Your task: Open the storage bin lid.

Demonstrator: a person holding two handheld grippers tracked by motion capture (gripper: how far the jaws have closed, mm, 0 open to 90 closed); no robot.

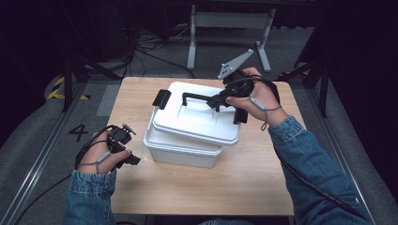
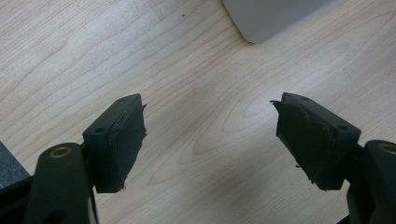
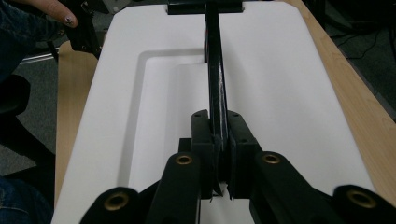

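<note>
White lid (image 1: 197, 119) askew on box (image 1: 180, 152); right tongs (image 1: 219, 100) clamped on black handle (image 1: 199, 97), lifting level. Left tongs (image 2: 210, 140) apart, lower left.

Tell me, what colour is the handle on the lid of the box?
The handle is black, on a white lid; the right gripper view shows it best.

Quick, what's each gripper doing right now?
Left gripper: open, holding nothing, over the wooden table.
Right gripper: closed on the black handle of the white lid.
</note>
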